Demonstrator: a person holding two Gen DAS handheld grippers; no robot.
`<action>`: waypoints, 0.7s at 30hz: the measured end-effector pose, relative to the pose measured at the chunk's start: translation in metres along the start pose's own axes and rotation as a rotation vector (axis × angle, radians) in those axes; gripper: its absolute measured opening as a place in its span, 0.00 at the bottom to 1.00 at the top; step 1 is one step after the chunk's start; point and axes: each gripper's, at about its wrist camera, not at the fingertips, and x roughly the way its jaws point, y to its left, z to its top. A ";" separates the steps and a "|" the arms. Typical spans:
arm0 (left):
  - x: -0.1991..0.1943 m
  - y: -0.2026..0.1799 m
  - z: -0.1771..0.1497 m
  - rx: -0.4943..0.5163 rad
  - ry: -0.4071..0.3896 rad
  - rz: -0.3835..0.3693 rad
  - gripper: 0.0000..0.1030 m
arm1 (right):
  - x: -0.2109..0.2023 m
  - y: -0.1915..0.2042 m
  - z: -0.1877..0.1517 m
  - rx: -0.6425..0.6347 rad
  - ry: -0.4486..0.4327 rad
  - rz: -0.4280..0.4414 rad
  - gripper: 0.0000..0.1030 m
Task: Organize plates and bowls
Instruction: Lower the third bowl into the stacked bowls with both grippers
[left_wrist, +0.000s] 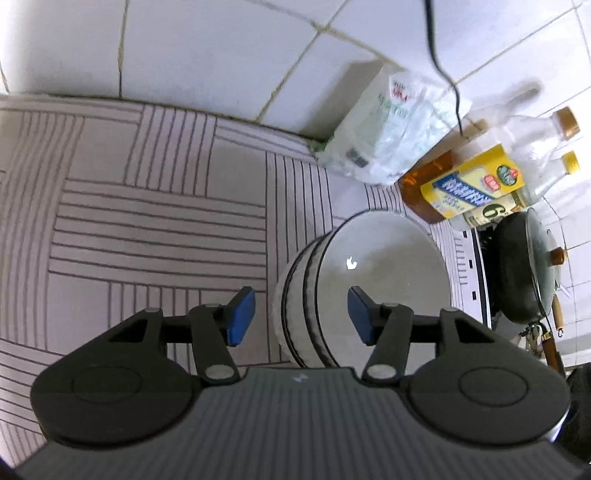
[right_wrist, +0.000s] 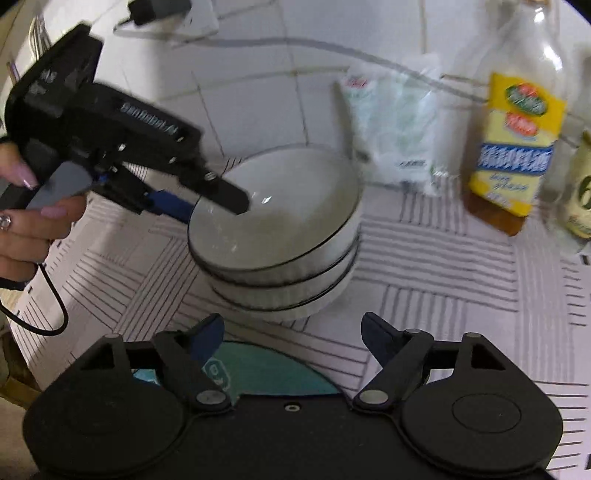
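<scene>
A stack of three white ribbed bowls with dark rims (right_wrist: 280, 236) stands on the striped mat (right_wrist: 424, 266); it also shows in the left wrist view (left_wrist: 369, 280). My left gripper (left_wrist: 301, 317) is open, its jaws straddling the top bowl's near rim, one finger inside the bowl and one outside; it shows in the right wrist view (right_wrist: 207, 203). My right gripper (right_wrist: 291, 336) is open and empty, just in front of the stack. A teal plate (right_wrist: 258, 373) lies partly hidden under the right gripper.
A plastic bag (left_wrist: 391, 129) and oil bottles (left_wrist: 476, 181) stand behind the bowls by the tiled wall. A lidded black wok (left_wrist: 524, 266) sits on the stove to the right. A cable (left_wrist: 443, 66) hangs down the wall.
</scene>
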 end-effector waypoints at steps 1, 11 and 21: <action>0.005 -0.002 -0.001 0.005 0.012 -0.010 0.54 | 0.006 0.003 -0.001 -0.001 0.008 0.000 0.85; 0.030 0.006 -0.007 -0.062 0.070 -0.013 0.39 | 0.040 0.006 0.010 0.014 -0.021 0.040 0.94; 0.030 0.010 -0.014 -0.079 0.039 -0.030 0.38 | 0.048 -0.001 0.014 -0.049 -0.011 0.092 0.96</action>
